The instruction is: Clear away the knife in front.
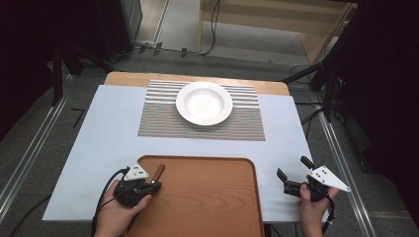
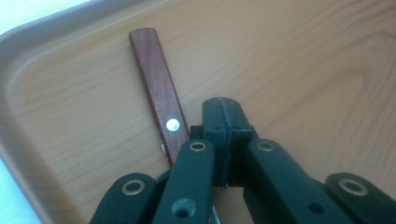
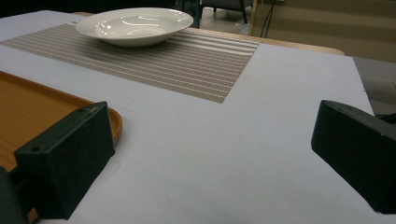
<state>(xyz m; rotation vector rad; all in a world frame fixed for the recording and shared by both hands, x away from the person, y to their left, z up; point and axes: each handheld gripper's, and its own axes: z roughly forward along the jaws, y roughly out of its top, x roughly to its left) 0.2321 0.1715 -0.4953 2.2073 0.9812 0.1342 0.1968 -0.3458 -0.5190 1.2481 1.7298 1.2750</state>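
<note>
My left hand-held gripper (image 2: 224, 140) is nearest the lens, its black jaws drawn fully together over the floor of the wooden tray (image 1: 207, 197). Just beside them lies the utensil (image 2: 159, 88), a flat reddish-brown wooden handle with one silver rivet; its lower end runs under the jaws, and I cannot tell whether the pads actually pinch it or merely sit against it. From above, the handle sits in the tray's near-left corner, angled up and away from the tray's left rim, and my left hand wraps the gripper body at that corner with the cable trailing back from it.

No brand, label or writing can be read on anything here.

My right hand-held gripper (image 1: 292, 174) rests off the tray's right rim, over bare bench (image 1: 118, 128), jaws spread wide with nothing between them, pointing toward the tray. My right hand holds it from below, the grey three-cornered plate tilted outward.

Beyond the tray's far rim lies a striped placemat (image 1: 163, 123), and on it a white bowl (image 1: 204, 102), well apart from both hands.
</note>
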